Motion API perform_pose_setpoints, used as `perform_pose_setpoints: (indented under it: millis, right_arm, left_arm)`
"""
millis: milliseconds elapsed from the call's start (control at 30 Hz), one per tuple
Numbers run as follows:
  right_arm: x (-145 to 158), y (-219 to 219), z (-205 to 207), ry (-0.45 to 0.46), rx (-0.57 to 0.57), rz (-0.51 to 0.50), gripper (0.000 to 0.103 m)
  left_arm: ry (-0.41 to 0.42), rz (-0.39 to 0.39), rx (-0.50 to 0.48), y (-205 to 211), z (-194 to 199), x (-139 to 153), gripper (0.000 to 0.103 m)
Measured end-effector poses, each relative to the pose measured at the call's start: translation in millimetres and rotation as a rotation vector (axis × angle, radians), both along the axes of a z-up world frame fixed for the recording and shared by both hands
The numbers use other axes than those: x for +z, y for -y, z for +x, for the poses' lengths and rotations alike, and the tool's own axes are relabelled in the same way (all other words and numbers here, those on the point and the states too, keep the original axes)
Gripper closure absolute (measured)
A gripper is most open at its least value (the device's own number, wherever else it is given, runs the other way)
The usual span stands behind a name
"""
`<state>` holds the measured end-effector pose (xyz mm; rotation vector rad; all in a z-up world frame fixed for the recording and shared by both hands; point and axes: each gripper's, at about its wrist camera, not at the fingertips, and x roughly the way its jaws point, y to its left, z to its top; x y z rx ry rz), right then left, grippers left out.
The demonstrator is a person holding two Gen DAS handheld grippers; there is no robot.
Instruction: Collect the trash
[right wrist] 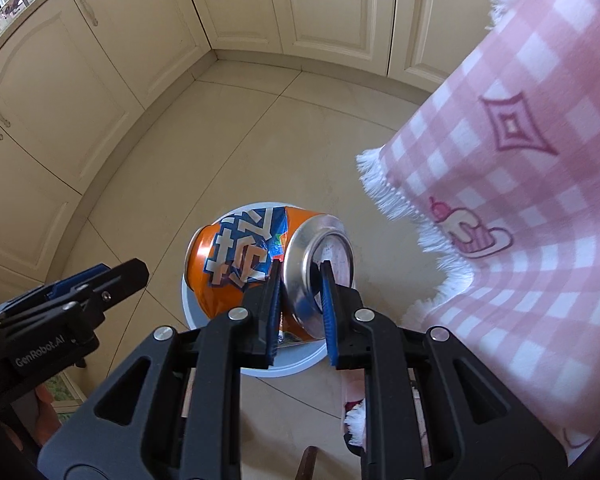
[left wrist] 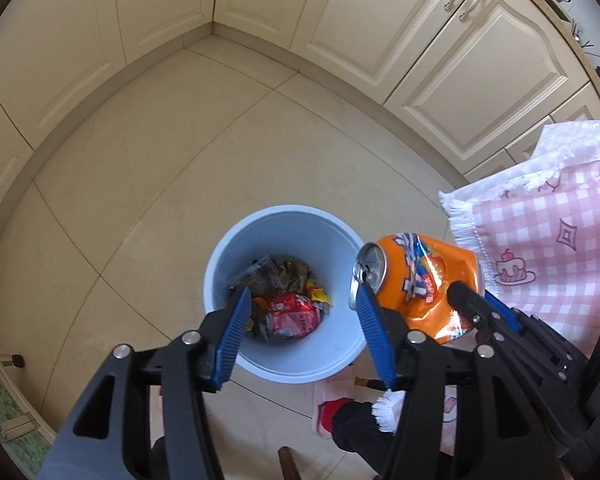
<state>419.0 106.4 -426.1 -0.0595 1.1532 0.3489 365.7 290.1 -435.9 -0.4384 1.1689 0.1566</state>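
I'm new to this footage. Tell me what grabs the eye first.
A crushed orange can dominates, pinched at its bottom end by the right claw above a blue bin on the floor. The bin already holds wrappers and a red can. A pink checked cloth hangs on the right.

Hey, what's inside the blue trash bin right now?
The blue bin holds a crushed red can, yellow wrappers and dark crumpled packaging. The left gripper finger hides part of the pile, and anything underneath is covered.
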Motion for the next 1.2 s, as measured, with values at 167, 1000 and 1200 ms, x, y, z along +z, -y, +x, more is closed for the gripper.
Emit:
perform_pose_setpoints:
  millis: [167, 1000, 1200]
  right_arm:
    - [-15, -6, 1, -0.044, -0.004, 0.022, 0.085]
    - [-16, -36, 2, -0.051, 0.005, 0.052, 0.058]
    - [24, -32, -22, 0.065, 0.074, -0.043, 0.047]
  left_arm:
    - [-0.004, 0.041, 0.021, -6, 0, 1, 0.039]
    - [-0.039, 0.100, 0.018, -13, 0, 1, 0.039]
    - [0.005, 0.159, 0.017, -9, -20, 27, 0.039]
